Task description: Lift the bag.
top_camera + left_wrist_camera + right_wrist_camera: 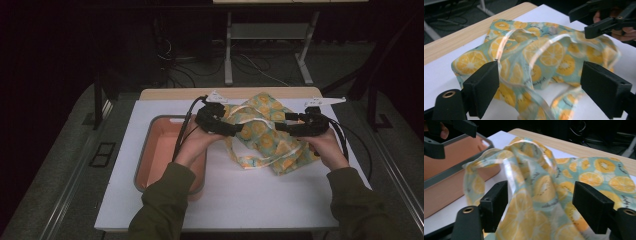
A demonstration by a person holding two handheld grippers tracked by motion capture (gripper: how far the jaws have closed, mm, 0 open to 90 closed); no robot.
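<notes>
Both grippers gape wide around the fruit-print bag, unclamped.

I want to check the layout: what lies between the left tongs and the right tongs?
The lemon-print bag lies crumpled on the white table between the left tongs and right tongs, as the high view shows.

Bag's near edge blurred, cut off below; tub's left end cropped
</notes>
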